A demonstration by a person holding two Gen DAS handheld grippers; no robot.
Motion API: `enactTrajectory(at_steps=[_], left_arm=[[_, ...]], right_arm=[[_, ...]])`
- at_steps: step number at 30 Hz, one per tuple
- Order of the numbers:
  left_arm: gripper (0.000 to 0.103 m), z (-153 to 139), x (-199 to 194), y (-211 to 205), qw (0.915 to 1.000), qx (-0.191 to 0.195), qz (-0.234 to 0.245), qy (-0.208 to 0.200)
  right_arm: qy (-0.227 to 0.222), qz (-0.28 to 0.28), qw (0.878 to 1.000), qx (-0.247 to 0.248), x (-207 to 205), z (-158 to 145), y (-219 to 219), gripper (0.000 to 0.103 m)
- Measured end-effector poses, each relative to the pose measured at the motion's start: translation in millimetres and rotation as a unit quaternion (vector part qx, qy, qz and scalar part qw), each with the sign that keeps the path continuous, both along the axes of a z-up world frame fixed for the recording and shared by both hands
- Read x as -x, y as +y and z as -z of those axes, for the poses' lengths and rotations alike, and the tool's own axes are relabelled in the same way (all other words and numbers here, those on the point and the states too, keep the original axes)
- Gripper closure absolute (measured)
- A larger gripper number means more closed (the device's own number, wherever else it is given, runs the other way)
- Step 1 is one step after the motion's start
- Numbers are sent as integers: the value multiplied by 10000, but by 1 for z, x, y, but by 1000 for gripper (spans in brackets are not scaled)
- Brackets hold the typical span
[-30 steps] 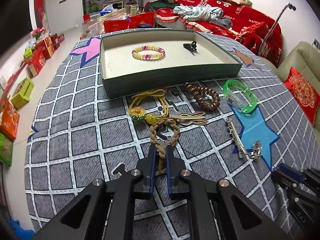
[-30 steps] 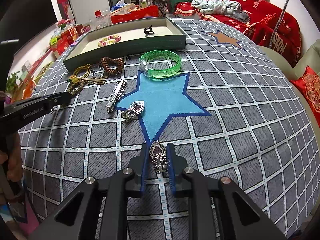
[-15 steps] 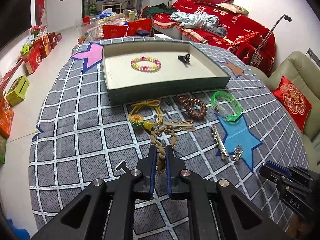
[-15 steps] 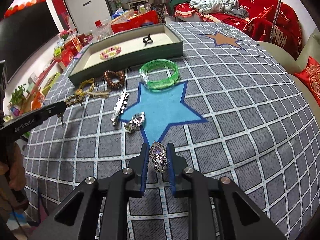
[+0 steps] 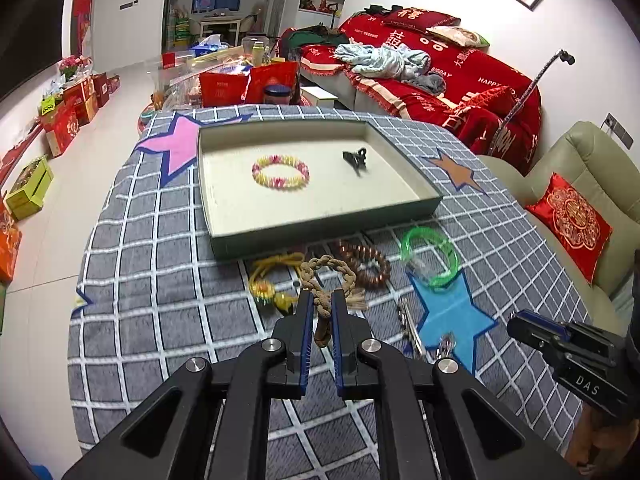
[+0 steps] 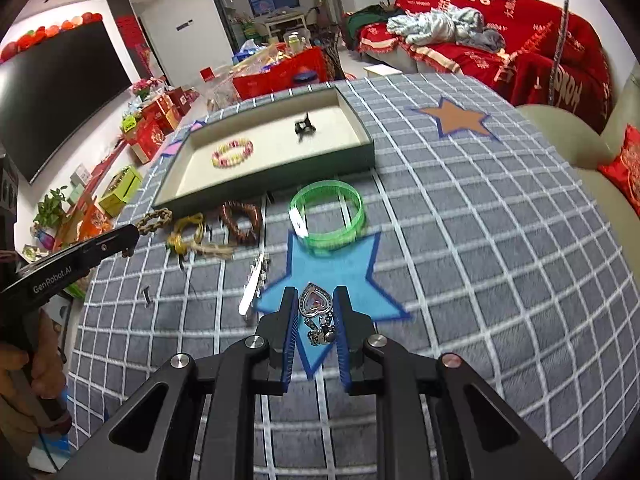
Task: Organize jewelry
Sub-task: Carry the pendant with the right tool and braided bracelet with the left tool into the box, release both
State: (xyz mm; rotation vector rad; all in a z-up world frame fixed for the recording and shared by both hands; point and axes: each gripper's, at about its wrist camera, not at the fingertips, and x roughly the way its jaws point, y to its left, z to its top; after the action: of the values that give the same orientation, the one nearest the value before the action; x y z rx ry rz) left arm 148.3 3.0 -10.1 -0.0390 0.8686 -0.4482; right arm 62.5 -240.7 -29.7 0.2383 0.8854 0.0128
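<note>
Left gripper point(image 5: 319, 310): I have its jaws clenched on the tail of a tan braided rope bracelet point(image 5: 326, 276); the loop hangs forward past the tips, clear of the cloth as far as I can judge.
Right gripper point(image 6: 316, 306): jaws clamped on a silver heart-shaped pendant clip with a pale pink stone point(image 6: 316, 304), pinched by its sides with a small clasp dangling behind.
Risk, left: I grip only the bracelet's end; a quick swing could slide the braid out, or the loop could snag the yellow cord bracelet with bead charms point(image 5: 272, 280) lying just beneath it.
Risk, right: hard metal on flat pads; I judge it may twist or pop free if I tilt.
Destination: shallow green tray with cream lining point(image 5: 224, 236), toward the far edge of the table, already holding a pink-and-yellow beaded bracelet point(image 5: 281, 171) and a black claw clip point(image 5: 355, 158).
Risk, tray: a low approach could catch its near wall and shove it.
Left on the cloth: brown wooden bead bracelet point(image 5: 366, 266), translucent green bangle point(image 5: 430, 256), silver bar clip point(image 6: 253, 285), all near the tray's front wall.
Carrier: grey grid tablecloth with coloured stars point(image 6: 480, 240).
</note>
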Motion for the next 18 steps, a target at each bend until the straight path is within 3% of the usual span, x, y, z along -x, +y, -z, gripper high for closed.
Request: enactTrajectory(at_steps=[8, 18], left_arm=[[76, -16, -35, 0, 9995, 20, -212, -223], [76, -5, -99, -11, 9991, -149, -352, -172]], right_arm=[[-287, -237, 9993, 50, -49, -26, 1, 84], [-274, -457, 9986, -27, -147, -29, 4, 84]])
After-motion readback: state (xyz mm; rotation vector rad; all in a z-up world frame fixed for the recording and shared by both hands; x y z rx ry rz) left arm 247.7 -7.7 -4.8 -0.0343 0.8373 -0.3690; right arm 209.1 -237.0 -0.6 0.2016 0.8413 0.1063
